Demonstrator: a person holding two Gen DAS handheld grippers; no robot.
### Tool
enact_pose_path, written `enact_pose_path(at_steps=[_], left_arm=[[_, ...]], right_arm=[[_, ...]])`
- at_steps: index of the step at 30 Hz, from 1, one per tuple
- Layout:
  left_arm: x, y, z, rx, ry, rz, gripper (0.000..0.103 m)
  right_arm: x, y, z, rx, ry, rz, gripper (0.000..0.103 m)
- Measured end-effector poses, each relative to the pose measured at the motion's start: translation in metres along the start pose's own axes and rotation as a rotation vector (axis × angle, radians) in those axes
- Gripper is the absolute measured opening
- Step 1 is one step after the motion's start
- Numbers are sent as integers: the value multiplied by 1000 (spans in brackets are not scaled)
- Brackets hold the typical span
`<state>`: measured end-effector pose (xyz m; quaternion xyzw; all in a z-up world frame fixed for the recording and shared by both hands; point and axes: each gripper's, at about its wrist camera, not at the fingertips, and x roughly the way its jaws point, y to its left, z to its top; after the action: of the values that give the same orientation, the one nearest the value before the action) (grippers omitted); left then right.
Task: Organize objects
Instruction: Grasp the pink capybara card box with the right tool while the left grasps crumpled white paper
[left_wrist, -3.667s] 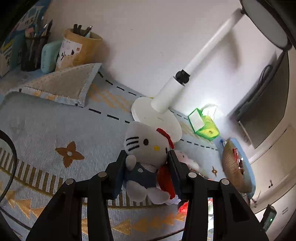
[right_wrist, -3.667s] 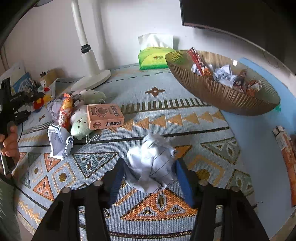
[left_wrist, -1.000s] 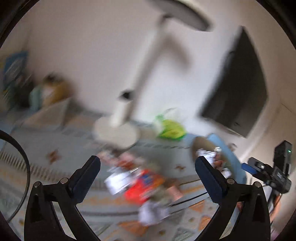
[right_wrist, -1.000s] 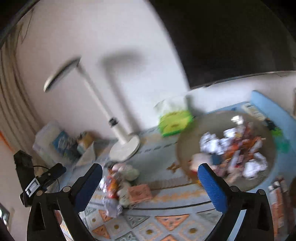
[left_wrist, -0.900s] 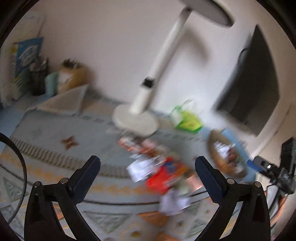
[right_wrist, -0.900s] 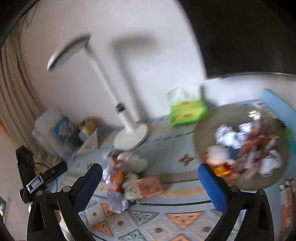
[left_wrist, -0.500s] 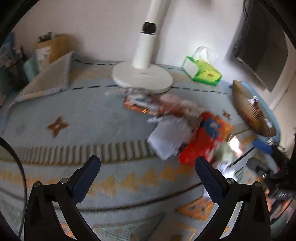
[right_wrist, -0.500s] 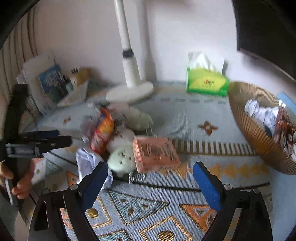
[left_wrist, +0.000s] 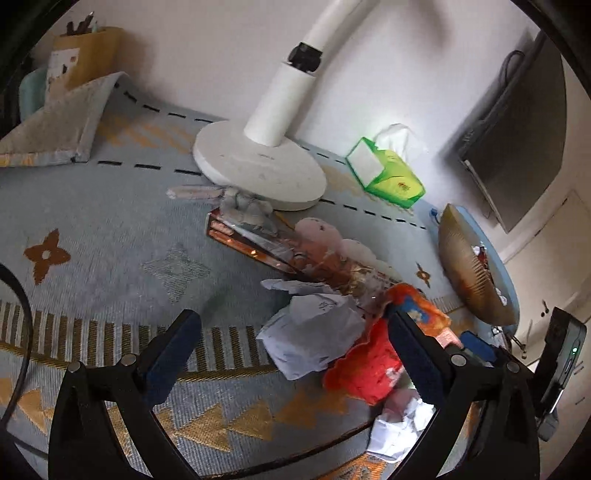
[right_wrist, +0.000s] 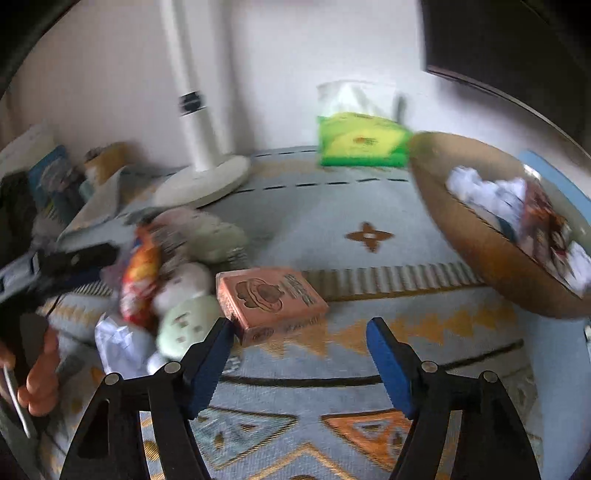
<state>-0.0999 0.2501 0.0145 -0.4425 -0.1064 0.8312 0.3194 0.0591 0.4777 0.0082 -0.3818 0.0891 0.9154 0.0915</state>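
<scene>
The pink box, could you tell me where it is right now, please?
In the right wrist view the pink box lies on the rug, left of centre, just beyond the right gripper's left fingertip, beside the plush toys.

Lamp (left_wrist: 280, 96) head cut off by top edge. Basket (right_wrist: 491, 236) contents blurred; box (right_wrist: 269, 299) print illegible.

Left hand-held gripper (left_wrist: 291, 345) wide open; right hand-held gripper (right_wrist: 300, 343) closing, empty.

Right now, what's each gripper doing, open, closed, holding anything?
Left gripper: open, nothing gripped, crumpled paper between its fingers.
Right gripper: jaws closing, nothing held, pink box just ahead.
</scene>
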Motion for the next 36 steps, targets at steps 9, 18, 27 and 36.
enact_pose_path(at_steps=[9,18,27,36], left_arm=[[-2,1,0,6,-5,16,101],[-2,-3,-5,26,5,9,94],[5,-12,-6,69,10,9,50],[-38,-4,0,34,-162,25,48]], right_arm=[[-17,-39,-9,176,11,-163,71],[0,-4,1,127,97,40,75],[20,19,11,37,105,-106,49],[-12,-14,-9,27,146,56,43]])
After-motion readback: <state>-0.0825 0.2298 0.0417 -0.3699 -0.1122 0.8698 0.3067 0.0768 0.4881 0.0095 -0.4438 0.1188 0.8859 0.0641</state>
